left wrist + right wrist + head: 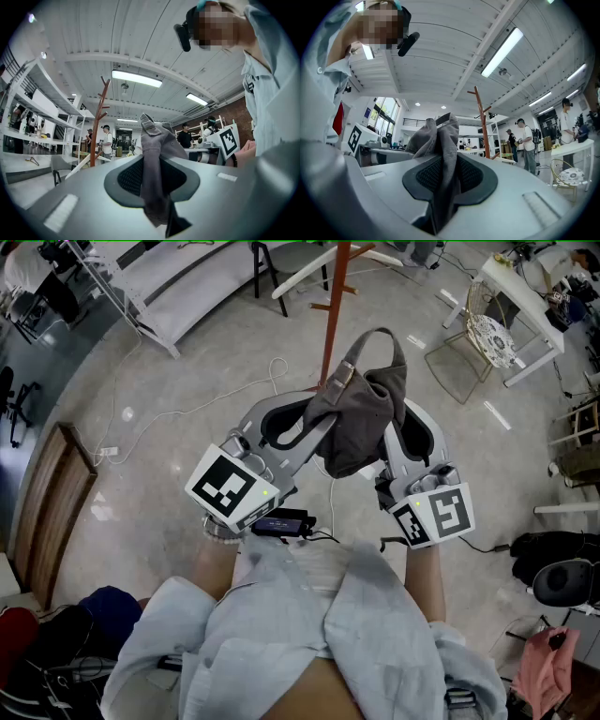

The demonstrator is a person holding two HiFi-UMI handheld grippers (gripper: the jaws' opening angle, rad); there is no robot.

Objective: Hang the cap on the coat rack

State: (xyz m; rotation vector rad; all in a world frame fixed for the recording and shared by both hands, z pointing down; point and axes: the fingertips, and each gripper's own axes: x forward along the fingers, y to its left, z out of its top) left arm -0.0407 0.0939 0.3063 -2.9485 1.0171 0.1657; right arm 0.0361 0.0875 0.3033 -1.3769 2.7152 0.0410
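— How are the tools set?
— At mid-frame, the left tool (298, 427) is clamped on one edge of the grey cap (361, 423), and the right tool (405, 432) on the other.
— And the cap?
— It is held up between them. Beyond, at top centre, the coat rack (335, 306) is seen, apart from it.

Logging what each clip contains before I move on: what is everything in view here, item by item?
cap: one, grey, held in the air between both grippers
coat rack: one, reddish-brown, on the floor ahead
wire chair: one, white, upper right
wooden panel: one, brown, left edge
office chair: one, black, right edge
pink cloth: one, lower right corner
shirt: one, light blue, on the person
left gripper: one, grey, shut on the cap
right gripper: one, grey, shut on the cap
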